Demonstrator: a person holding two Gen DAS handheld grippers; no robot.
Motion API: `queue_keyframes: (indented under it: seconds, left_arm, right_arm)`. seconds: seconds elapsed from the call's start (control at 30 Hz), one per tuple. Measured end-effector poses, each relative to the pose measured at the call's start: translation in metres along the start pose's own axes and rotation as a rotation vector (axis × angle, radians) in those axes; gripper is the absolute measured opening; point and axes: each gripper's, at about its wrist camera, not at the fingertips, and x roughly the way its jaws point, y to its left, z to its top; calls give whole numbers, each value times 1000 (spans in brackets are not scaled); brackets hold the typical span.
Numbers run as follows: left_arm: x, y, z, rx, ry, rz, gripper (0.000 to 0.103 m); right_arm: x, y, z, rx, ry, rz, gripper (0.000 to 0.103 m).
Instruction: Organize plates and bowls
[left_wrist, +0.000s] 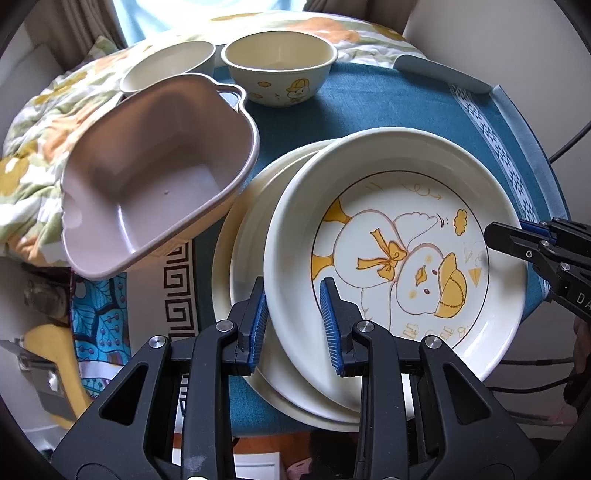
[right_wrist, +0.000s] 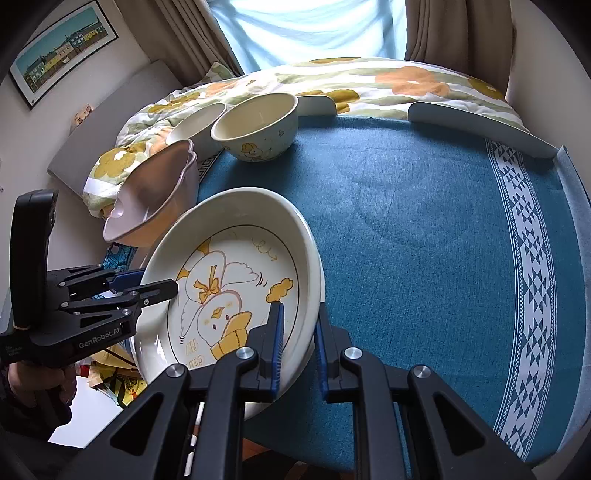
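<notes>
While you hold the duck plate (left_wrist: 399, 236) by two opposite edges, your left tongs (left_wrist: 293, 321) pinch its near rim between the blue pads (left_wrist: 258, 325), and your right tongs (right_wrist: 298, 343) pinch the rim on the other side, one pad inside the plate and one outside. It sits tilted atop a second cream plate (left_wrist: 240, 295), whose edge shows beneath it on the blue cloth of the worktop (right_wrist: 424, 221). Just beside the plates, at the worktop's left edge, a pink handled bowl (left_wrist: 155, 177) leans at a steep tilt; from these views you cannot tell what props it. Behind it stand a plain cream bowl (left_wrist: 166, 64) and a duck-printed bowl (left_wrist: 280, 70), close together near the far left corner. A flowered quilt (right_wrist: 332, 79) lies bunched along the far side, against the worktop's raised white edge (right_wrist: 480, 125). On the wall at left hangs a framed picture (right_wrist: 62, 48).
</notes>
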Motion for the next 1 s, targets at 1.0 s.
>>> queue_keyframes:
  seconds: [1.0]
  left_arm:
    - [-2, -38, -5, 178, -37, 308, 25]
  right_arm:
    - [12, 7, 7, -96, 31, -24, 14]
